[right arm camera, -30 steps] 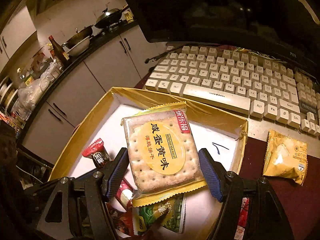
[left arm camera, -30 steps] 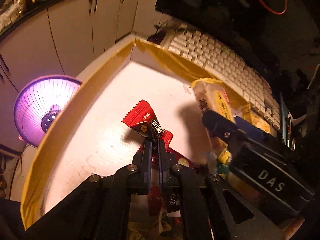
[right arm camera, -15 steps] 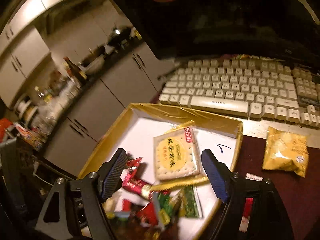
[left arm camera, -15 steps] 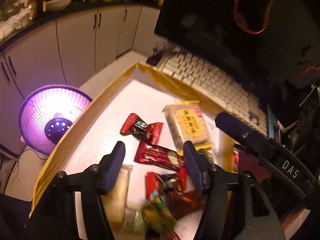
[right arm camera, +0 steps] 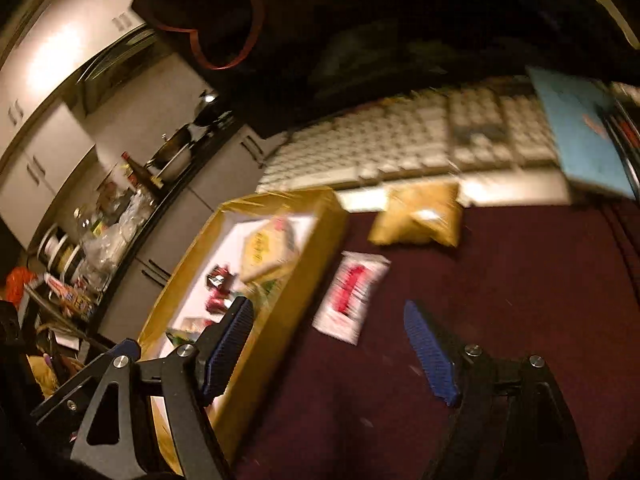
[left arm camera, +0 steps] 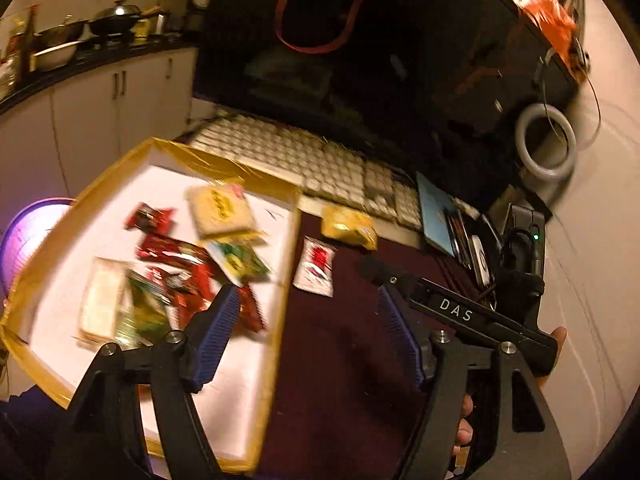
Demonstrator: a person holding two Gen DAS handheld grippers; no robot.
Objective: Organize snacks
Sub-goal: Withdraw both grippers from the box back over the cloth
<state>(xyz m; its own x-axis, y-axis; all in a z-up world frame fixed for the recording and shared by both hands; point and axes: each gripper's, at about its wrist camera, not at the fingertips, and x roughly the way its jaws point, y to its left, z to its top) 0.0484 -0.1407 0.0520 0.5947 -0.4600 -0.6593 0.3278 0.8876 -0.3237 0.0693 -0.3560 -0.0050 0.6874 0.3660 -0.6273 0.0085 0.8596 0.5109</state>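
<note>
Left claw: wide, jaws just opened further, nothing between them. Right claw: wide, empty. Tray: mixed snack packets inside. White-red packet and yellow packet: on maroon bench, at tray's 3 o'clock

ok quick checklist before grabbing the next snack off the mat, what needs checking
1. Left gripper empty, jaws just opened: ok.
2. Right gripper open, nothing between the pads: ok.
3. White-and-red packet flat on the dark red mat, nothing on it: ok.
4. Yellow packet reachable, lying by the keyboard: ok.
5. Room left in the box: ok.
6. Sharp view for aiming: not ok, both views blurred.
</note>
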